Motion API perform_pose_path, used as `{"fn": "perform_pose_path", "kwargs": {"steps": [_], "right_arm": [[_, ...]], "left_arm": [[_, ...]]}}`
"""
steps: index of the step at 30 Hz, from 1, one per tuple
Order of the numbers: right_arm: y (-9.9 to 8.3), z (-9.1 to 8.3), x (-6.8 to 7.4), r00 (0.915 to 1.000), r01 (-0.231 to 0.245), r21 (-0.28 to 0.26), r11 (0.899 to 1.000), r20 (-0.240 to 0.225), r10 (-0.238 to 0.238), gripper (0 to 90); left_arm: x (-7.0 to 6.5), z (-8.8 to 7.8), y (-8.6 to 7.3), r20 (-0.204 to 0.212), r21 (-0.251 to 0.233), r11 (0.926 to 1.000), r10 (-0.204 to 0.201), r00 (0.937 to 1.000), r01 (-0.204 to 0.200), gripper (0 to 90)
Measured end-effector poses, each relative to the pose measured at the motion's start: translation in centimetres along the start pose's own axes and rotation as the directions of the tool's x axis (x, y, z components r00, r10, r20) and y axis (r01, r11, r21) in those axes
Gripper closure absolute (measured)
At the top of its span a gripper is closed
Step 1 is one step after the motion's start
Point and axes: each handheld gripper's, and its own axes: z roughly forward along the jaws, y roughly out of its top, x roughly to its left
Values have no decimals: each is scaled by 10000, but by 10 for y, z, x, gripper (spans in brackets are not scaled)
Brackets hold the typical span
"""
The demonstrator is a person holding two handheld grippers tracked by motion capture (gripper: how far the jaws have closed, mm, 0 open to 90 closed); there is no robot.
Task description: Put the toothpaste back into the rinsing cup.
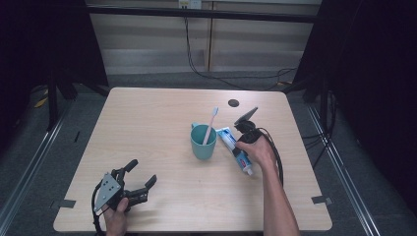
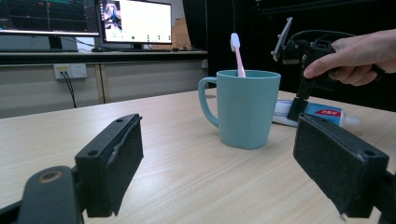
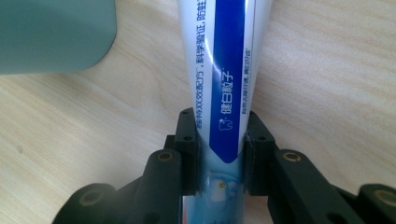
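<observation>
Two black two-jaw grippers on the pale wooden table (image 1: 162, 108). Near left: left gripper (image 1: 140, 179) resting low, jaws spread wide, nothing between them. Centre: teal plastic mug (image 1: 203, 142), upright, holding one pink toothbrush (image 1: 211, 123), bristles up. Just right of the mug: white-and-blue toothpaste tube (image 3: 224, 70), lying flat; right gripper (image 3: 219, 140) clamped across it, pads pressing both sides.

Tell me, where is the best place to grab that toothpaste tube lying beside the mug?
Across its narrow width, coming from above. The toothpaste tube lies flat on the table beside the mug, so only its long edges are free. The right tool already pinches it that way.
</observation>
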Motion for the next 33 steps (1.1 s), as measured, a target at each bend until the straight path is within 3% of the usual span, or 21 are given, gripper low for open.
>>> {"fn": "perform_pose_path", "kwargs": {"steps": [14,22,29,33], "right_arm": [[-4,-22,-5,9995,-253,-925,9954,-216,234,732],[-10,-33,-7,9981,-291,-1429,9893,-571,211,732],[-11,-39,-4,9990,-316,-2085,9775,-390,240,732],[-14,-44,-3,9984,-311,-2447,9691,-530,186,732]], "left_arm": [[0,0,0,-15,5,10000,-4,10000,4,159],[0,0,0,-13,5,10000,-1,10000,1,158],[0,0,0,-14,4,10000,-2,10000,2,158],[0,0,0,-8,4,10000,-4,10000,4,158]]}}
